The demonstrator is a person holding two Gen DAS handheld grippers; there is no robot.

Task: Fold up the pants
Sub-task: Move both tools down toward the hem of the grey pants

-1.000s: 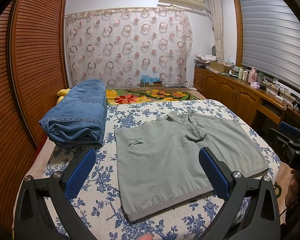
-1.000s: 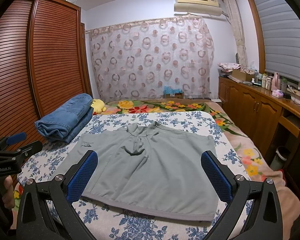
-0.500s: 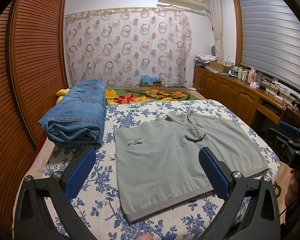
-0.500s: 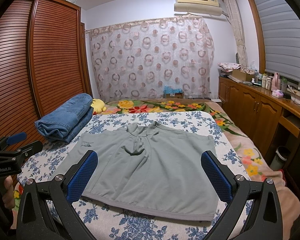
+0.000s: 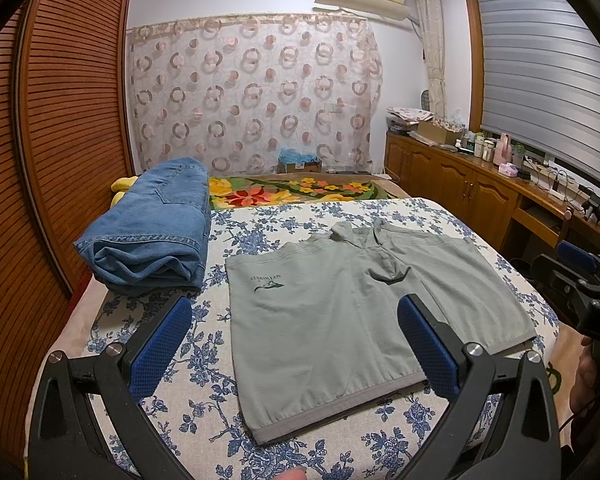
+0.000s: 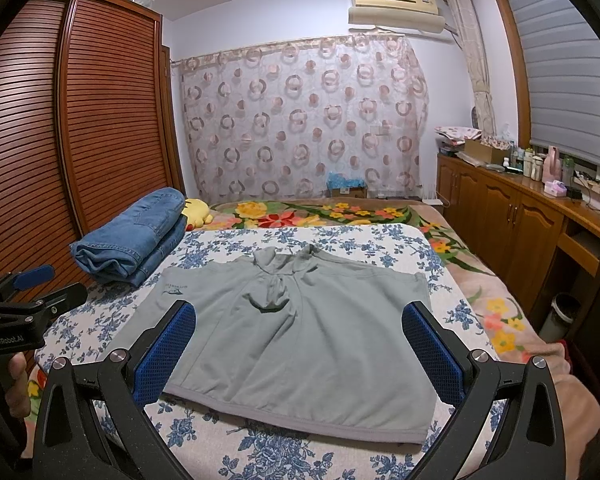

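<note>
Grey-green short pants (image 5: 340,320) lie spread flat on the blue-flowered bedspread (image 5: 260,236), waistband toward me, a small logo on the left leg. They also show in the right wrist view (image 6: 300,340). My left gripper (image 5: 296,344) is open and empty, held above the near left part of the pants. My right gripper (image 6: 300,348) is open and empty, held above the near edge of the pants. Each gripper appears at the edge of the other's view, the right gripper (image 5: 580,280) at the right and the left gripper (image 6: 24,292) at the left.
Folded blue jeans (image 5: 152,236) lie on the bed's left side by the slatted wooden wardrobe (image 5: 60,140). A yellow plush toy (image 6: 196,212) sits behind them. A wooden cabinet (image 6: 512,220) with bottles runs along the right wall. A bin (image 6: 562,312) stands beside the bed.
</note>
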